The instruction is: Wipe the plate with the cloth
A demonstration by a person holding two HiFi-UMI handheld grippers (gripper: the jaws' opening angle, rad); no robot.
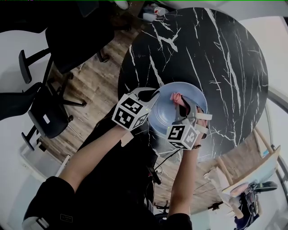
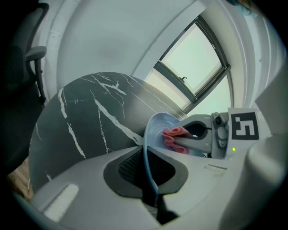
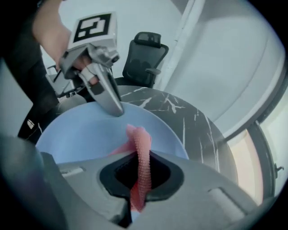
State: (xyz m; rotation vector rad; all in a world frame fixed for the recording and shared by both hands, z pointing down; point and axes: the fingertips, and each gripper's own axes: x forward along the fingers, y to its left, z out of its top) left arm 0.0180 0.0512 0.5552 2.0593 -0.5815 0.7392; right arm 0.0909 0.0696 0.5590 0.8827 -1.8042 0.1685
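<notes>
A light blue plate is held tilted over the near edge of the black marble table. My left gripper is shut on the plate's left rim, which runs edge-on between its jaws. My right gripper is shut on a pink cloth, and the cloth's free end lies against the plate's face. From the left gripper view the pink cloth shows pressed on the plate by the right gripper's fingers. In the right gripper view the left gripper grips the plate's far rim.
Black office chairs stand on the wooden floor to the left of the table. A small object sits at the table's far edge. White walls and a window lie beyond the table. A wooden rack stands at the lower right.
</notes>
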